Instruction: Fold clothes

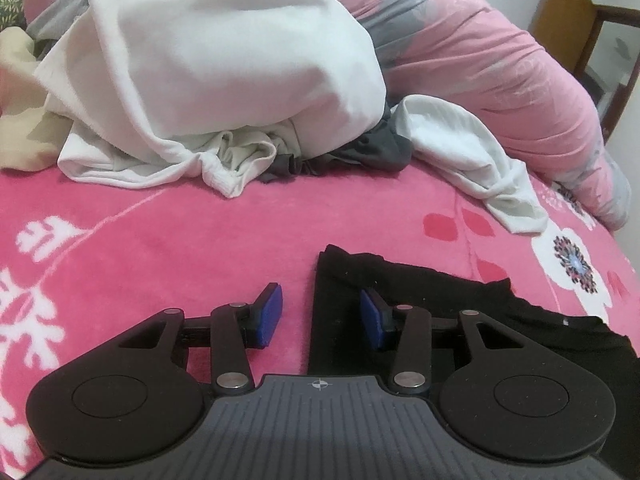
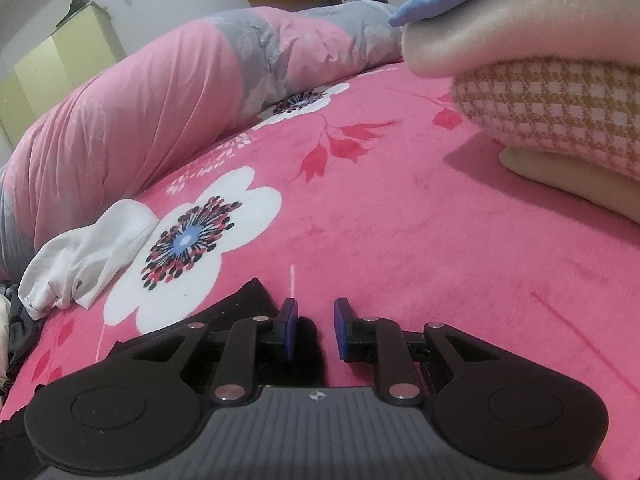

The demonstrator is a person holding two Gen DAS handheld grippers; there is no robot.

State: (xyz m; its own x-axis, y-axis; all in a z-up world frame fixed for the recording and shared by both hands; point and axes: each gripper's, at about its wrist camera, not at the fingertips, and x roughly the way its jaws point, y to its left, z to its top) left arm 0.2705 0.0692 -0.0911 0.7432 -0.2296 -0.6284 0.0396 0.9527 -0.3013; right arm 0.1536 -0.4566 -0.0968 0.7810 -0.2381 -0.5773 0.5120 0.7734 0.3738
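Black garment (image 1: 460, 304): lies flat on the pink flowered blanket (image 1: 160, 232), dull, smooth, with one straight edge and a squared corner pointing away from the camera; the far edge runs jagged toward the right. In the right wrist view only a dark wedge of it (image 2: 240, 304) shows, beside the big white flower print (image 2: 200, 240).

Left gripper (image 1: 320, 318): jaws spread, blue pads apart. The straight edge of the black garment runs between them; the right pad sits over the cloth, the left over bare blanket. No pinch visible.

Right gripper (image 2: 316, 328): jaws apart by a narrow gap, nothing pressed between the pads. The left pad is at the black garment's corner, the right over blanket.

Beyond the black garment: a heap of white clothes (image 1: 224, 80) with grey cloth (image 1: 372, 148) under it, a white sleeve (image 1: 480, 168) trailing toward the garment, and a rolled pink-and-grey quilt (image 1: 500, 72) behind.

To the right of the black garment, well apart: a stack of folded clothes (image 2: 560, 100), checked piece in the middle.
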